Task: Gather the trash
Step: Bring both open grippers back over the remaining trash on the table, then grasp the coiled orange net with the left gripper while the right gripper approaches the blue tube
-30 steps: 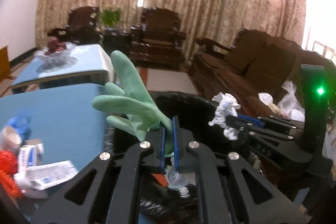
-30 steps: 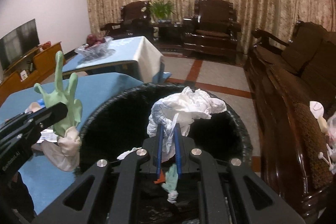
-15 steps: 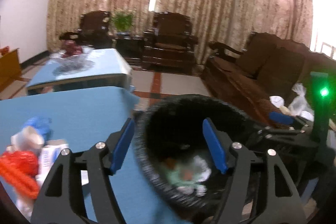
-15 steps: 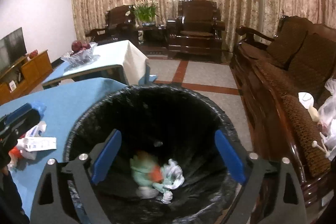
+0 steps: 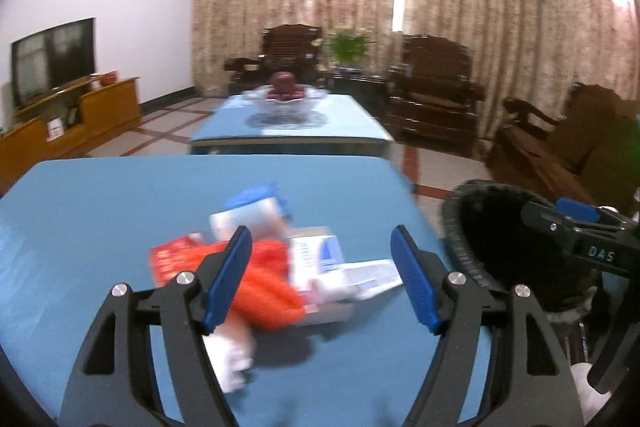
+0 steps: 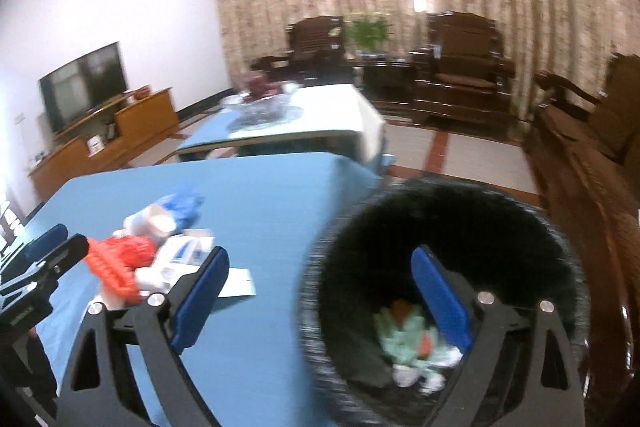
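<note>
A pile of trash lies on the blue table (image 5: 100, 211): an orange net bag (image 5: 260, 279), a white and blue carton (image 5: 316, 255), a blue-capped cup (image 5: 256, 207) and white paper (image 5: 372, 275). My left gripper (image 5: 320, 279) is open and empty, just above this pile. The black-lined trash bin (image 6: 452, 227) stands right of the table and holds a green glove (image 6: 404, 339) and crumpled paper. My right gripper (image 6: 320, 303) is open and empty, straddling the bin's left rim. The pile also shows in the right wrist view (image 6: 132, 259).
A second table with a glass fruit bowl (image 5: 284, 99) stands beyond. Dark wooden armchairs (image 5: 432, 99) and a sofa (image 6: 592, 163) line the back and right. A TV on a wooden cabinet (image 5: 52, 67) is at the left wall.
Both grippers opened and dropped the green glove and the crumpled paper into the bin. Both then swung left; the left one now faces the trash pile on the table.
</note>
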